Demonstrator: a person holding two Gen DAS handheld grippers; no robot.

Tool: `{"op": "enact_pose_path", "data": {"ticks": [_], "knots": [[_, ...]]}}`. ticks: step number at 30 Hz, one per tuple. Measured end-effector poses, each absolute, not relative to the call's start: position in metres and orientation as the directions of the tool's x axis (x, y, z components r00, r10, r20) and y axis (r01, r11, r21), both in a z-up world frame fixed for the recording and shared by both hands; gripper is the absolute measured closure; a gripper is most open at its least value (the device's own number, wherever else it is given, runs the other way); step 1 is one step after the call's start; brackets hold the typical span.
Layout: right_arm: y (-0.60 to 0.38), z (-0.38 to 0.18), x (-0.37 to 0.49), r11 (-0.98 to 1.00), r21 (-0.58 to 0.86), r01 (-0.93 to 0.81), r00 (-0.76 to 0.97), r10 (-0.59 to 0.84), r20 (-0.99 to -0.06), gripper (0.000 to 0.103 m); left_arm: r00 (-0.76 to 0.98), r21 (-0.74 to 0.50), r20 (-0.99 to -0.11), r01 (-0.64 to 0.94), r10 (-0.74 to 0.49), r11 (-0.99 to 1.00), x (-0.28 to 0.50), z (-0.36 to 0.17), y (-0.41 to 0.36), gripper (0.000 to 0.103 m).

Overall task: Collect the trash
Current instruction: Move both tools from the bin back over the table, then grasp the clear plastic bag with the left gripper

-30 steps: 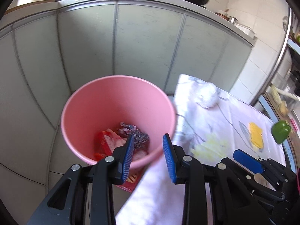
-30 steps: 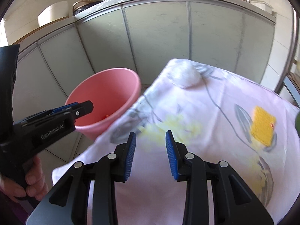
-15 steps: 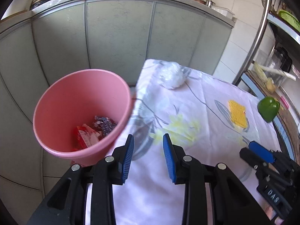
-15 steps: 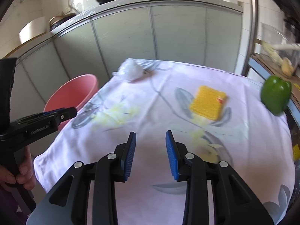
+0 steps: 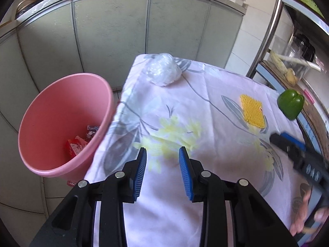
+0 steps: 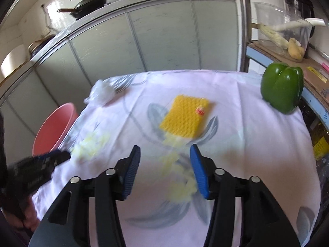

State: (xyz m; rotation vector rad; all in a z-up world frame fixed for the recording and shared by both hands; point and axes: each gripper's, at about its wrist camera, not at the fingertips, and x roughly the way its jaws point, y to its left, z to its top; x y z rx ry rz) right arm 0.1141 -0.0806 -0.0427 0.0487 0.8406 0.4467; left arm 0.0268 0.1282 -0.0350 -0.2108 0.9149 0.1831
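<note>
Lying diagonal, yellow sponge fwd of open right tongs.

the right gripper hung with jaws apart above the cloth-covered bench. a yellow sponge lay just ahead, a green pepper far right, a pink bin left.

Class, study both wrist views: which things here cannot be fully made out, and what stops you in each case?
- Trash in the pink bin: left wrist view, near rim hides most; right wrist view, tablecloth covers it.
- Small tag on the yellow sponge: right wrist view, blurred.
- Left gripper: right wrist view, motion-blurred.
</note>
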Motion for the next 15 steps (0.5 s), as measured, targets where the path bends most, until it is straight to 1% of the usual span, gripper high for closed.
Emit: {"op": "enact_pose_path", "data": {"ticks": [9, 12, 15], "knots": [[-0.059, -0.053, 0.172, 0.940, 0.203, -0.273, 0.579, 0.329, -0.746, 0.051, 0.603, -0.061, -0.791, -0.240, 0.100, 0.969, 0.046, -0.030, 0.133, 0.071], [-0.048, -0.060, 0.181, 0.957, 0.156, -0.246, 0.592, 0.275, -0.758, 0.051, 0.621, -0.044, -0.775, -0.235, 0.115, 0.971, 0.060, -0.022, 0.136, 0.071], [-0.042, -0.067, 0.185, 0.960, 0.122, -0.251, 0.591, 0.252, -0.766, 0.051, 0.637, -0.012, -0.757, -0.235, 0.145, 0.972, 0.077, -0.016, 0.139, 0.070]]}}
